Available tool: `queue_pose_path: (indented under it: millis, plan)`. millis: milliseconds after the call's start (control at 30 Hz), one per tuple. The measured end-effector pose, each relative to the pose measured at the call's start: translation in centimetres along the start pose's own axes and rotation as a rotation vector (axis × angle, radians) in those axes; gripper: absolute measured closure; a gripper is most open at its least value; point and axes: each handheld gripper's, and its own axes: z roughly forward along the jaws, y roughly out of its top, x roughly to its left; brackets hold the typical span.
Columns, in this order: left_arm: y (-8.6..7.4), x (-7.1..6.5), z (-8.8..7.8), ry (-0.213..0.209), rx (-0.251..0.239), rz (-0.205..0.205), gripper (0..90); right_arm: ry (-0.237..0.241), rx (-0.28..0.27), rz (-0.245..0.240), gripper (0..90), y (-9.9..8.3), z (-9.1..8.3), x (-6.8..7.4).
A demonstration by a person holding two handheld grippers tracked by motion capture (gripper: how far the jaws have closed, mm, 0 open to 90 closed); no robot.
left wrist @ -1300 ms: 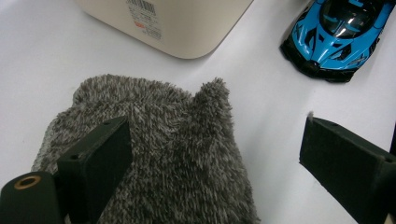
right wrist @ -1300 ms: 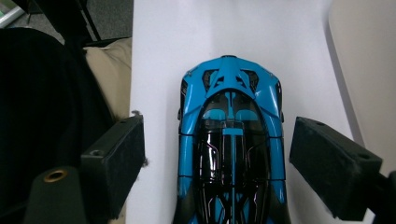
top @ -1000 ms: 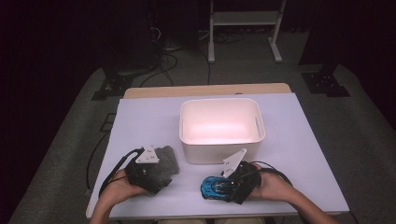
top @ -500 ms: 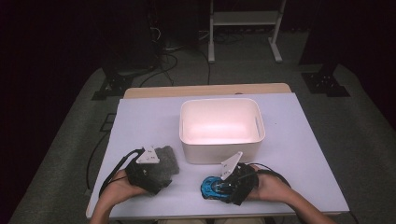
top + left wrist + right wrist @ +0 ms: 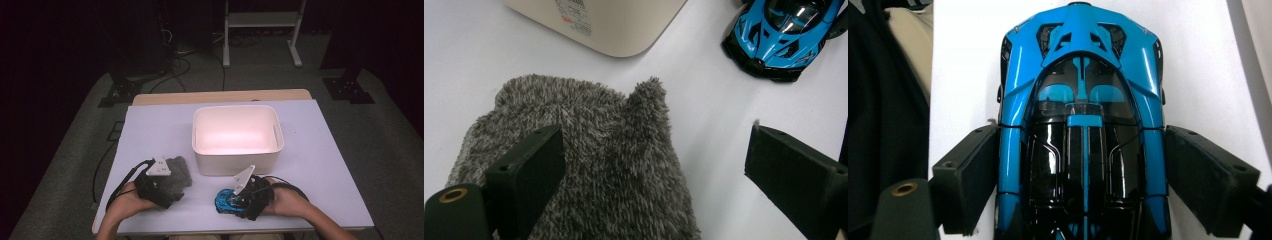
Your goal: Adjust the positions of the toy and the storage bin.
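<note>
A blue and black toy car [image 5: 1083, 100] lies on the white table between the jaws of my right gripper [image 5: 1083, 165], which press on both its sides. From above, the car [image 5: 225, 201] and right gripper [image 5: 233, 200] sit near the front edge, right of centre. A grey fuzzy cloth [image 5: 589, 165] lies flat at the front left. My left gripper [image 5: 654, 155] stands open over its right edge, one jaw above the cloth and the other above bare table. In the high view the left gripper [image 5: 169, 178] partly covers the cloth [image 5: 179, 169].
A white plastic bin [image 5: 235, 162] stands in the middle of the table, just behind both grippers; its corner [image 5: 599, 25] is close beyond the cloth. Bare tabletop [image 5: 325, 165] lies right of the bin. Cables trail from both grippers.
My right gripper has shifted slightly toward the near edge over the car. The left gripper and the cloth have stayed where they were.
</note>
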Motion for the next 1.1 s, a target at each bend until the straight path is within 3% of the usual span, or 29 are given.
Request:
queue_pose_path:
  millis: [300, 433, 1100]
  plan:
    - [0.02, -0.04, 0.0, -0.001, 0.002, 0.0, 8.8, -0.015, 0.013, 0.001, 17.4, 0.13, 0.01, 0.18]
    - [0.02, -0.06, 0.01, -0.001, 0.003, 0.002, 8.7, -0.004, 0.016, -0.002, 24.8, 0.2, -0.2, 0.19]
    - [-0.12, 0.03, -0.04, -0.001, 0.005, 0.001, 8.7, 0.019, 0.023, -0.018, 25.1, 0.26, -0.54, -0.11]
